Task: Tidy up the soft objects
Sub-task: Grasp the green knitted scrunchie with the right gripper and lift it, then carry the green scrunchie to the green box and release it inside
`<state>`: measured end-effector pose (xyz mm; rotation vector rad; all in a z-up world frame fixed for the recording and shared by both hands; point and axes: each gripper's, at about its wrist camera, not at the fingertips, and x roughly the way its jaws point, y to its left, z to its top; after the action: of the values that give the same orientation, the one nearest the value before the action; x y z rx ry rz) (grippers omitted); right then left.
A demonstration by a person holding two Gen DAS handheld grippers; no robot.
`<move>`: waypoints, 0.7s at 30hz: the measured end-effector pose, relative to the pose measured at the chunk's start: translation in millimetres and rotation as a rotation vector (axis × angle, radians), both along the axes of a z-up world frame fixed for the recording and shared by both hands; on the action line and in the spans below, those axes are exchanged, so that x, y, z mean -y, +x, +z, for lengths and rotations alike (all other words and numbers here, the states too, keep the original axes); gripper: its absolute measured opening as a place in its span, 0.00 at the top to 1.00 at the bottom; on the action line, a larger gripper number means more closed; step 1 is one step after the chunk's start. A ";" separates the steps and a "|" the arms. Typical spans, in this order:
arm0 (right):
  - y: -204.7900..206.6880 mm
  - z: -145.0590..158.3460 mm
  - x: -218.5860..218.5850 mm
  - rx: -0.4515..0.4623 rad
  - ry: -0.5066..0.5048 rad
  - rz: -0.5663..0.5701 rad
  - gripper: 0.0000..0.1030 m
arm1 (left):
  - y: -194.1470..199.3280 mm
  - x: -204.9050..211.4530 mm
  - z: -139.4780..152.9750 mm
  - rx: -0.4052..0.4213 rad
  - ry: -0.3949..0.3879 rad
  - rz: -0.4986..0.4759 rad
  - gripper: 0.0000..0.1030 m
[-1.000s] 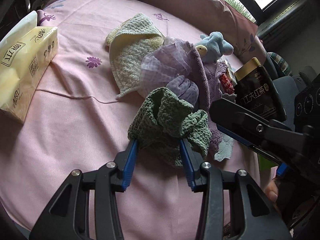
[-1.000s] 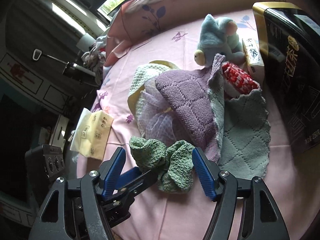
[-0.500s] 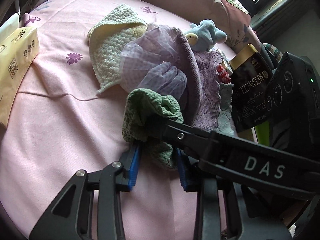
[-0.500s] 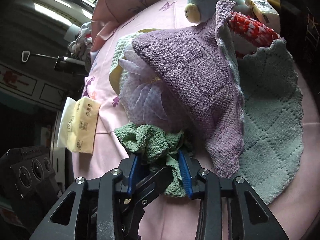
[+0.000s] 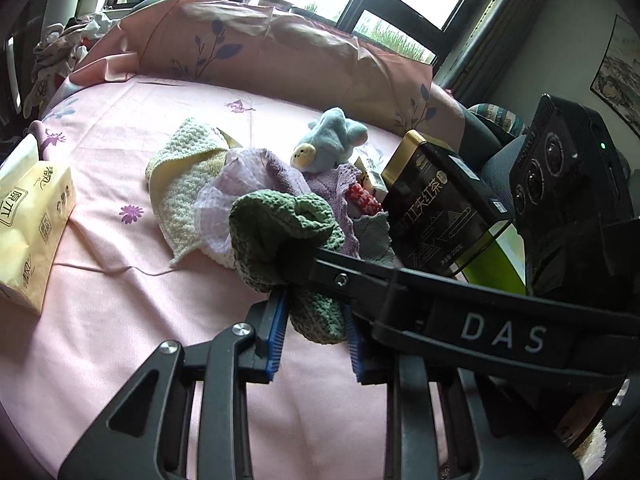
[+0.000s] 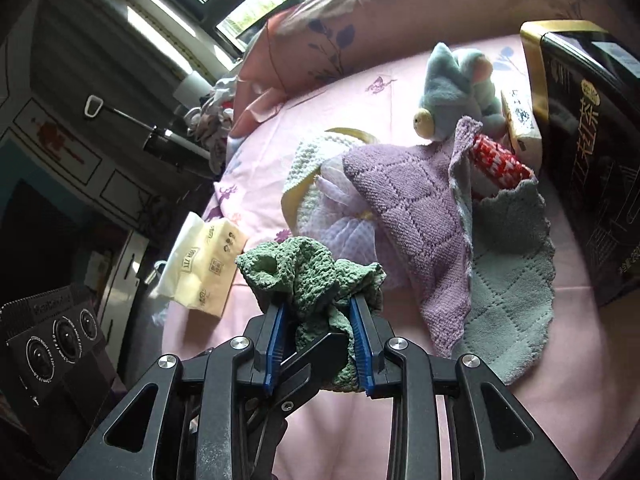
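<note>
A crumpled green knitted cloth (image 5: 280, 232) is held above the pink bed by both grippers. My left gripper (image 5: 314, 312) is shut on its lower part. My right gripper (image 6: 320, 320) is shut on the same green cloth (image 6: 308, 272), and its arm crosses the left wrist view from the right. Behind lies a pile: a cream knitted cloth (image 5: 184, 176), a lilac mesh pouf (image 5: 228, 196), a purple towel (image 6: 408, 216), a grey-green towel (image 6: 508, 280) and a blue plush toy (image 5: 328, 140).
A yellow tissue pack (image 5: 32, 224) lies at the left on the pink sheet (image 5: 120, 312). A black tea tin (image 5: 436, 216) stands at the right beside a red-white item (image 6: 496, 160). A pink pillow (image 5: 280, 48) lines the far edge. A black camera box (image 5: 568, 200) sits at the right.
Both grippers closed on the green cloth and lifted it off the sheet. The views tilted up, so the pile now sits farther away.
</note>
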<state>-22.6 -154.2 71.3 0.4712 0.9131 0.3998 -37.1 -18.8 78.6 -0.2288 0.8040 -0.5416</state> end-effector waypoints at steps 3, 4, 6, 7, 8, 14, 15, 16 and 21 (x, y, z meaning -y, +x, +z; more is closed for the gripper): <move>-5.5 10.1 -0.1 0.052 -0.014 -0.006 0.68 | -5.8 -2.6 7.4 0.052 -0.017 -0.004 0.78; -6.8 13.1 -0.8 0.068 -0.017 -0.009 0.68 | -7.6 -4.0 10.2 0.068 -0.022 -0.003 0.78; -10.7 18.9 -2.4 0.102 -0.025 -0.010 0.68 | -11.0 -5.5 14.9 0.102 -0.030 -0.002 0.78; -13.1 21.8 -2.9 0.120 -0.029 -0.011 0.68 | -13.5 -6.3 17.3 0.120 -0.036 -0.001 0.78; -15.2 24.7 -3.4 0.137 -0.034 -0.011 0.68 | -15.5 -6.7 19.7 0.136 -0.040 -0.001 0.78; -21.2 36.7 -7.9 0.211 -0.074 -0.014 0.68 | -24.4 -8.2 27.1 0.203 -0.057 -0.006 0.78; -22.3 37.6 -8.1 0.218 -0.081 -0.015 0.68 | -24.9 -8.0 27.7 0.208 -0.056 -0.007 0.78; -22.8 38.6 -8.5 0.224 -0.088 -0.015 0.68 | -25.2 -8.3 28.0 0.210 -0.056 -0.008 0.78; -27.8 43.0 -15.5 0.252 -0.149 -0.027 0.65 | -26.9 -6.0 28.8 0.229 -0.042 -0.007 0.78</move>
<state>-50.5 -138.8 114.3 0.2881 0.6855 0.3547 -64.1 -12.8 107.4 -0.1987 0.5715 -0.5803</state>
